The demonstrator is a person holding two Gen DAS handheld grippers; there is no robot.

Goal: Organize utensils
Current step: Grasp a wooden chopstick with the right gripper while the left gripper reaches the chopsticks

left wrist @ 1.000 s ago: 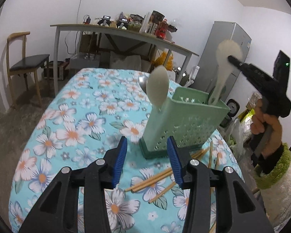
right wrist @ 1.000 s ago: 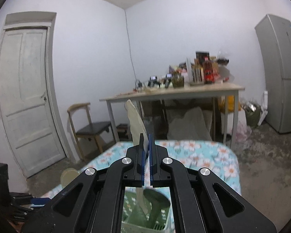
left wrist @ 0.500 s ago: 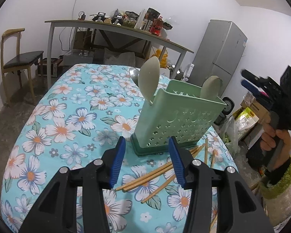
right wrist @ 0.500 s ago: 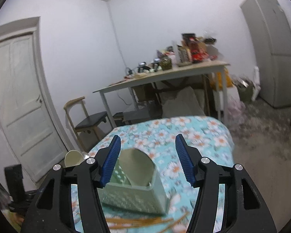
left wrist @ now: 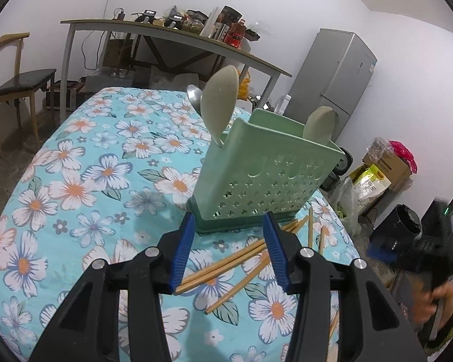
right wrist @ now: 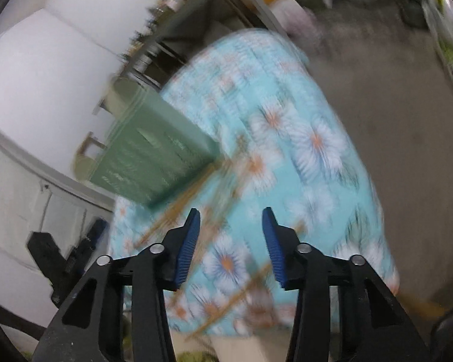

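Chopsticks [left wrist: 226, 267] lie loose on my tabletop [left wrist: 75, 163]; my right hand-held gripper [right wrist: 231, 238], jaws apart, empty and just narrowing, could scatter them.

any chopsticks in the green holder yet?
No: the green holder shows only spoons sticking out, while the chopsticks lie loose on the flowered tablecloth in front of it.
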